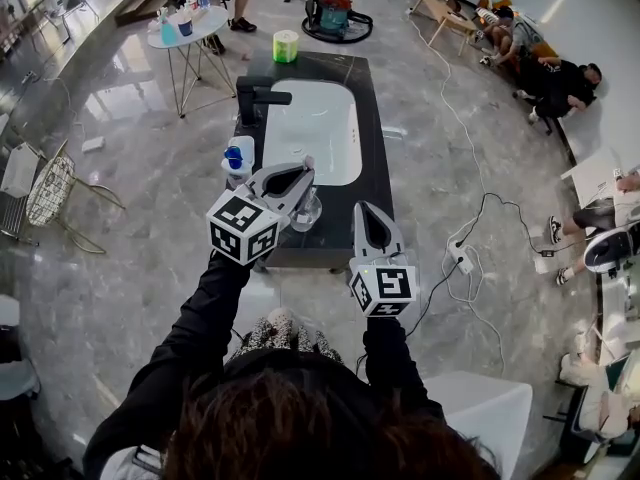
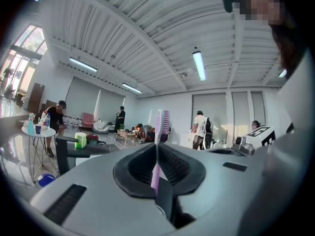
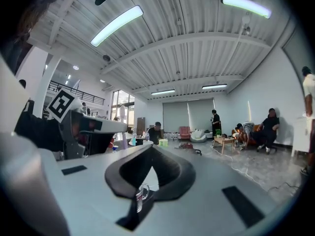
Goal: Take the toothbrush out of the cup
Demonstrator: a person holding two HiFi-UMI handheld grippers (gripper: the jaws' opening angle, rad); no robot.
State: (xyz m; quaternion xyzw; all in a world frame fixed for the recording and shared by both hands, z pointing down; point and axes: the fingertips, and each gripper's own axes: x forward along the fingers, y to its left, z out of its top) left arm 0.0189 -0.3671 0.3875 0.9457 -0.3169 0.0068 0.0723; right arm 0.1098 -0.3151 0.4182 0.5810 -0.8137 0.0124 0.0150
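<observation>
Dark and glossy, the surface (image 1: 372, 138) carries one white basin (image 1: 318, 133), one black faucet (image 1: 256, 95), one green container (image 1: 286, 45) at its far end and one white bottle with a blue cap (image 1: 236, 158) at its left edge. My left claw (image 1: 300, 171) is clamped on the one toothbrush (image 2: 158, 132), a pink one. In the left gripper view it stands upright between the pads, bristle head above the tips and lower handle lost inside the claw. From the head view I can barely make the brush out. The one glass cup (image 1: 306, 211) stands on the surface near its front edge, half covered by my left claw. I cannot see whether the brush's lower end is clear of its rim. Through my right gripper view only a small piece of the cup, with a handle, shows. My right claw (image 1: 363, 210) is closed together on nothing, just right of the cup and apart from it. People along the room's edges are too small to count.
</observation>
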